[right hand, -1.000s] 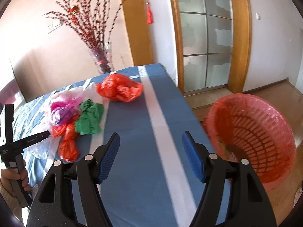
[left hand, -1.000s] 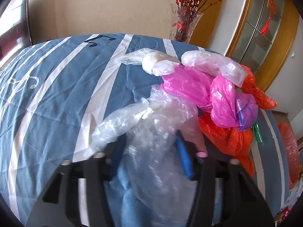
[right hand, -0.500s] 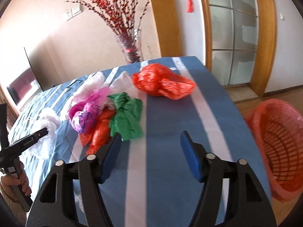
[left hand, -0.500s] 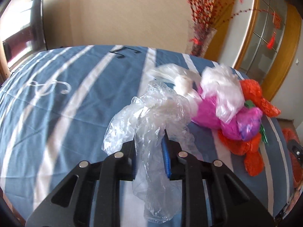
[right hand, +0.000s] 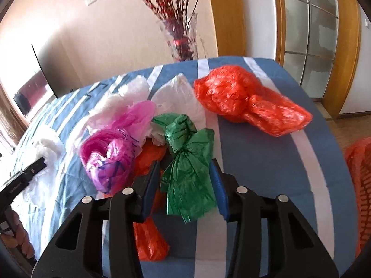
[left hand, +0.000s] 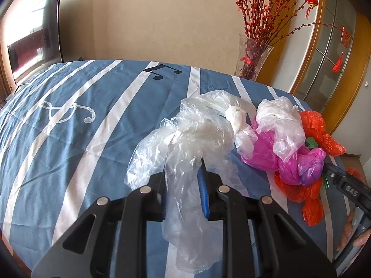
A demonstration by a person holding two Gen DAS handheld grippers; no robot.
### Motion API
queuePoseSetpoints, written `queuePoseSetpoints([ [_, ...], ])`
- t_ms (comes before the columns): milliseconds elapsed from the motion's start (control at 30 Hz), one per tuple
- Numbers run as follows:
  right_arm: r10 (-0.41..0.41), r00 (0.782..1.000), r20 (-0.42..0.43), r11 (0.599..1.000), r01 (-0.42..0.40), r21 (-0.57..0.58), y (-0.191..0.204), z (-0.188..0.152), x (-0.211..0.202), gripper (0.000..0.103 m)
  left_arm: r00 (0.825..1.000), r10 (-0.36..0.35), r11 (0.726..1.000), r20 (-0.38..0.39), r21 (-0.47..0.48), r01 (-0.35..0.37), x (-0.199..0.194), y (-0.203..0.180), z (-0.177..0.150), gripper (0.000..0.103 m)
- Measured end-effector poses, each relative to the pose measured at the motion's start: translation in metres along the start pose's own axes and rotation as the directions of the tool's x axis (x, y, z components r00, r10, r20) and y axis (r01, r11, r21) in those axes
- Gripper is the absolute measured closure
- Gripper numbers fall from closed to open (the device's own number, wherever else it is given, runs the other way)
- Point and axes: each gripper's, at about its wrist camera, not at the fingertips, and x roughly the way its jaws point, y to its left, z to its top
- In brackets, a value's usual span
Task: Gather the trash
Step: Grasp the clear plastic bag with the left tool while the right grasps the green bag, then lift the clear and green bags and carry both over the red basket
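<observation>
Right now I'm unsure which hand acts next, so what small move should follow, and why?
Probably close the right gripper: its open jaws already straddle the green bag. The left gripper is shut on the clear bag.

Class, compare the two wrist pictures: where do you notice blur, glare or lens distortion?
Left wrist view: sharp; the fisheye bows the striped cloth, and window light glares off the wall screen. Right wrist view: softer, with the red basket smeared at the edge and the white bags on the left washed out.
</observation>
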Motion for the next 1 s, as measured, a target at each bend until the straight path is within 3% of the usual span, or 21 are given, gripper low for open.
queuePoseSetpoints([
  [67,-0.015,1.0,-0.02,1.0,0.015,0.002,-0.003,-0.002,0.004,0.08,1.0,-0.003,1.0,-0.003,0.002,0.003,0.001,-0.001,0.0,0.08],
  [133,-0.022,0.999,-0.024,1.0,0.022,0.014,-0.008,-0.004,0.003,0.09,1.0,-0.007,1.0,-0.005,0.005,0.007,0.001,-0.002,0.0,0.08],
  [233,-0.029,0.999,-0.013,0.999,0.029,0.035,-0.019,-0.01,-0.006,0.096,1.0,-0.013,1.0,-0.007,0.009,0.013,0.001,-0.005,0.0,0.08],
  [567,-0.07,0.996,0.06,0.996,0.066,0.067,-0.048,-0.027,-0.052,0.1,0.998,-0.057,0.997,0.002,0.044,0.057,-0.014,-0.026,-0.005,0.08],
  [1000,-0.11,0.977,0.183,0.991,0.095,0.094,-0.073,-0.041,-0.116,0.101,0.984,-0.177,0.975,0.028,0.14,0.172,-0.054,-0.083,-0.016,0.08],
])
